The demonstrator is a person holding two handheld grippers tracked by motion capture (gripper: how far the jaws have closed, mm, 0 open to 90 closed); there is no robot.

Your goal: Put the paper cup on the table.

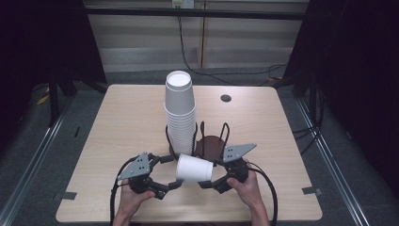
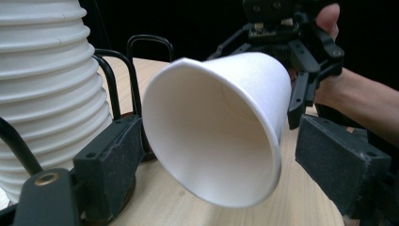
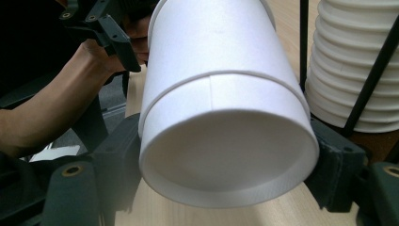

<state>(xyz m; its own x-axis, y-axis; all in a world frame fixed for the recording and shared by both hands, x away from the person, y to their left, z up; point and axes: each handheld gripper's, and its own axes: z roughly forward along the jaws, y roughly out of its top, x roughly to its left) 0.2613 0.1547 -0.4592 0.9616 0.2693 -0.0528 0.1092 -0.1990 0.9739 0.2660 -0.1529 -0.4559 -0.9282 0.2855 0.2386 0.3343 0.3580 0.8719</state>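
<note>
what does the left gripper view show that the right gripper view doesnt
Left gripper view: the open mouth and hollow inside of the cup, with the right tool beyond it at the cup's far end.

Right gripper view: the cup's closed bottom with its recessed base, a seam line around the wall, and the left tool beyond it.

Both: the same white cup lying sideways between that view's own dark jaws, the stack of white cups inside a black wire rack, and the wooden table.
</note>
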